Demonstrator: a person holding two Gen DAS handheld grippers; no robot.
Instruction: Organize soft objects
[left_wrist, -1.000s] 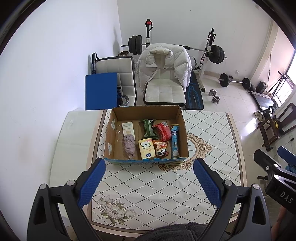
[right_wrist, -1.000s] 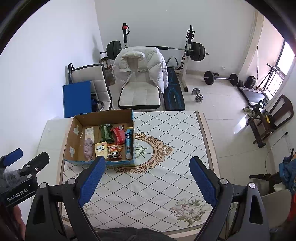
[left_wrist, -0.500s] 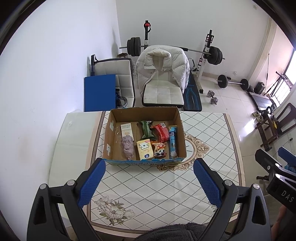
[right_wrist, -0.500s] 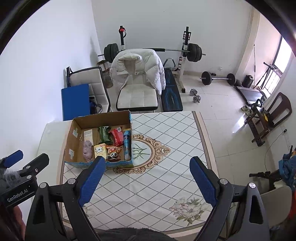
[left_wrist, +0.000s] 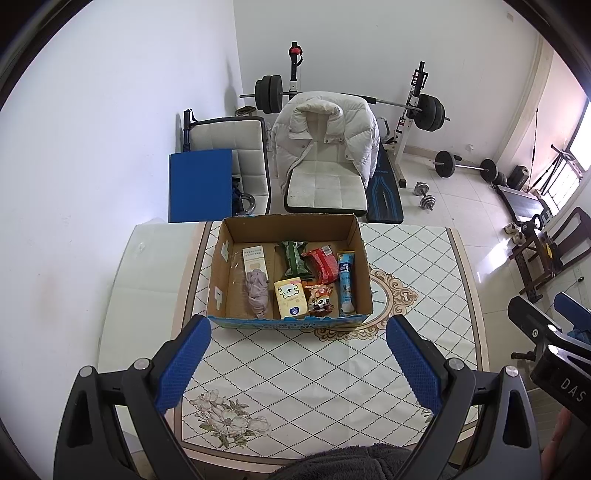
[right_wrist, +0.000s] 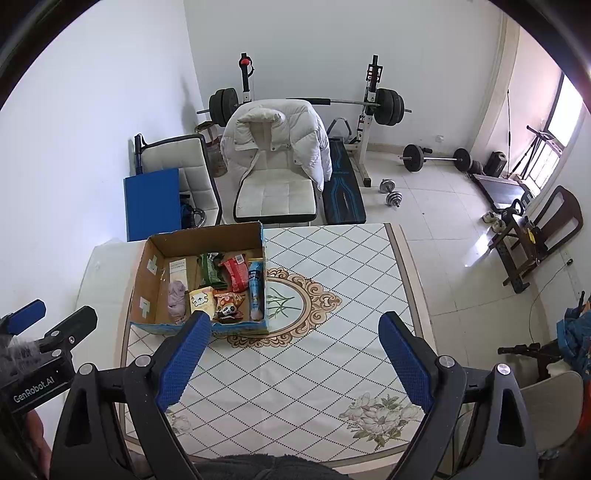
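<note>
Both tongs released, empty: left gripper (left_wrist: 297, 345), right gripper (right_wrist: 293, 341) hover over table (left_wrist: 332, 373). Box (left_wrist: 290, 321) of soft packets at frame centre. Risk: crowded packets, thin cardboard wall may snag finger, drag box.

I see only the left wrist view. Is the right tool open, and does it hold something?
Observer: The right tool is open, with nothing between its fingers. It hangs above the table, apart from the cardboard box.
Operator: What stands beyond the near right corner of the table?
Observer: A white chair stands there, close to the table edge.
</note>
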